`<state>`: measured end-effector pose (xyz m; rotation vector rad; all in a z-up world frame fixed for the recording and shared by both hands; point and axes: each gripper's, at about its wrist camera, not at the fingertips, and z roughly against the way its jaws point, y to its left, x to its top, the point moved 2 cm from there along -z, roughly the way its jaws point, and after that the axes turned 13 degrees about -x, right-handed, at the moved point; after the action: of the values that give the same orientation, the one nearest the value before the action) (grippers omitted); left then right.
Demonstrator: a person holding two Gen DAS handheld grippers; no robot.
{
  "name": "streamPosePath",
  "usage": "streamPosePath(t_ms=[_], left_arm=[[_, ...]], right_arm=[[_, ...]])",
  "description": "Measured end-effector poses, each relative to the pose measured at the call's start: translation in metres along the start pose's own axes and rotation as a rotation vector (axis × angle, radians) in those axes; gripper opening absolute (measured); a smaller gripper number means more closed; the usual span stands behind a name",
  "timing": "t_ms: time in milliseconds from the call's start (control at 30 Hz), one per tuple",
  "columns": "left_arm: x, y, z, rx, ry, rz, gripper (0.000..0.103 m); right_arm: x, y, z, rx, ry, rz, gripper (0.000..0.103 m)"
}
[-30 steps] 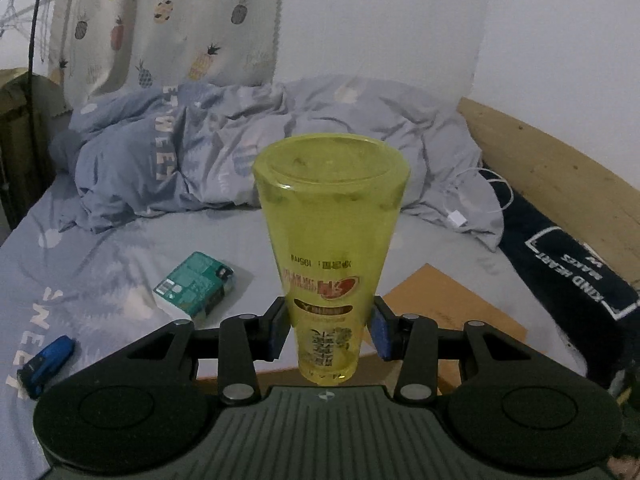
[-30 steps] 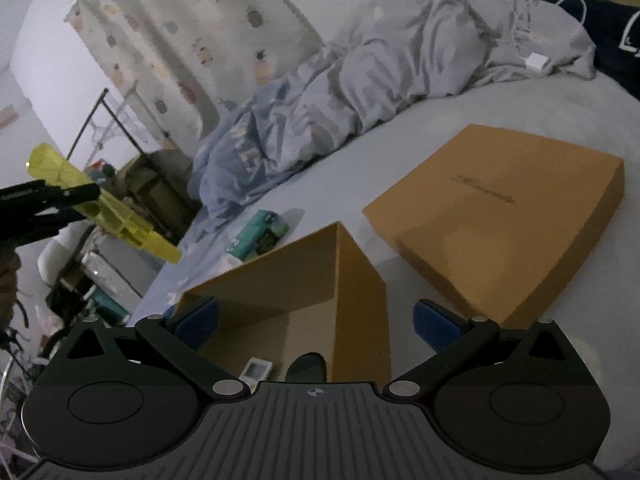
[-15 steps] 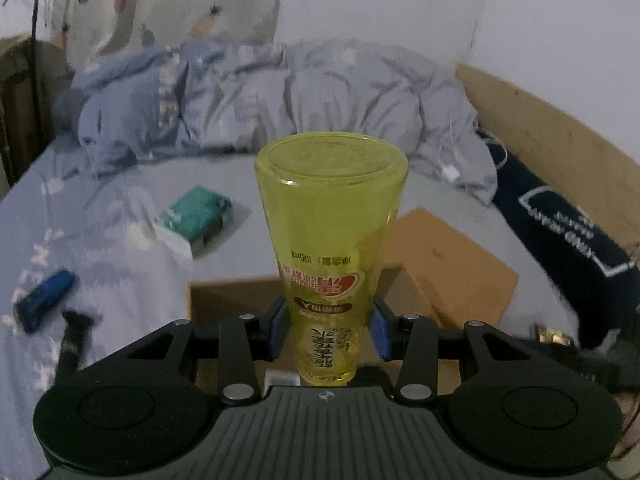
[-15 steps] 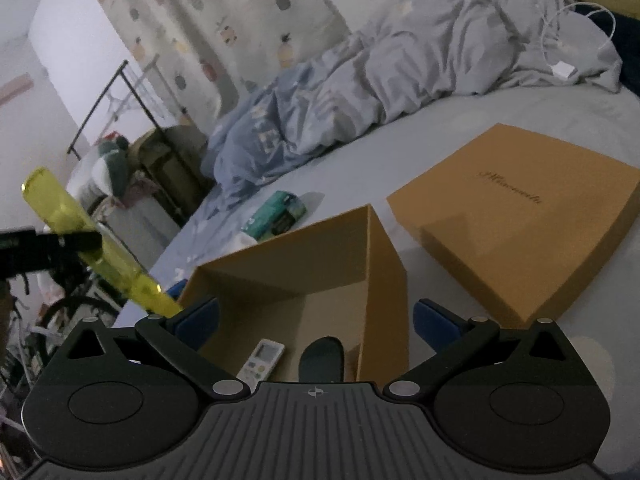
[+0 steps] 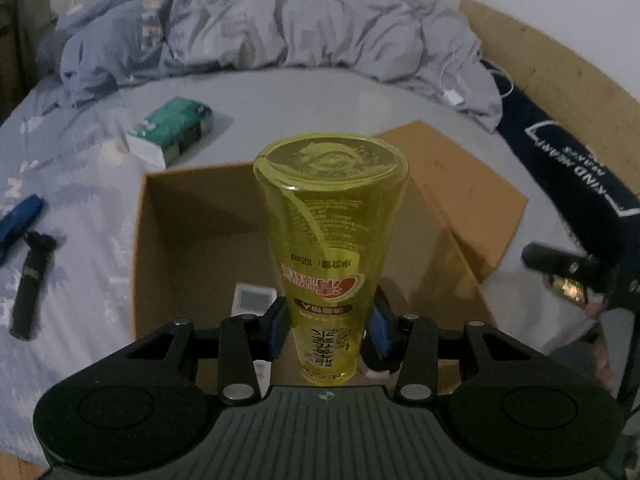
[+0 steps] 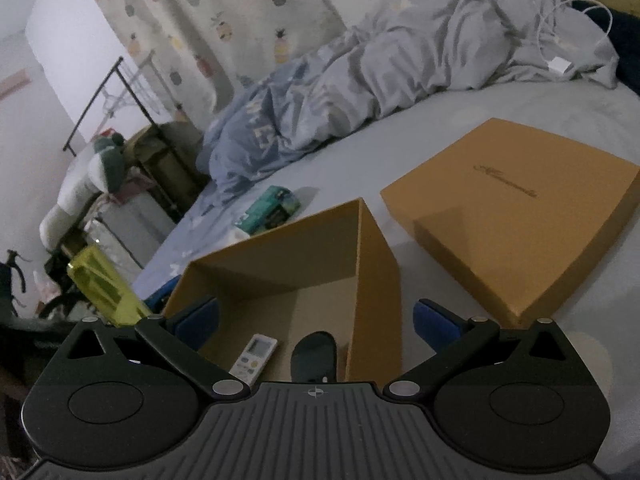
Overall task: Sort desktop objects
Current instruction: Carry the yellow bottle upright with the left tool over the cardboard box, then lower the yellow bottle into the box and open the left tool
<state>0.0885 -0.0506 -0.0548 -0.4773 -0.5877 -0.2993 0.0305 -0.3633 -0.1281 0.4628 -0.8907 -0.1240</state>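
Above the open cardboard box, the left gripper clamps its jaws on a yellow tube. Inside the box lies a white remote. The right gripper, near the box, has jaws apart, empty.

A bed in grey sheets carries an open cardboard box with its flat lid beside it, a green packet, a blue object, a black cylinder and a rumpled duvet.
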Motion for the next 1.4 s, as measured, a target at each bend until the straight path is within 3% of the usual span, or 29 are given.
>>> streamPosePath(t_ms=[267,600,1033,1400], left_arm=[[-0.012,0.006,-0.023,0.008,0.079,0.028,0.044],[-0.004,0.013,-0.036,0.004,0.080,0.042,0.044],[0.004,0.029,-0.083,0.018,0.140,0.155,0.044],[0.000,0.045,-0.111,0.082,0.212,0.219,0.044]], right_arm=[[-0.002,-0.004,-0.003,-0.004,0.009,-0.007,0.103],[-0.003,-0.008,-0.008,-0.009,0.022,-0.017,0.103],[-0.002,-0.015,-0.012,-0.024,0.031,-0.035,0.103],[-0.002,-0.022,-0.013,-0.036,0.032,-0.045,0.103]])
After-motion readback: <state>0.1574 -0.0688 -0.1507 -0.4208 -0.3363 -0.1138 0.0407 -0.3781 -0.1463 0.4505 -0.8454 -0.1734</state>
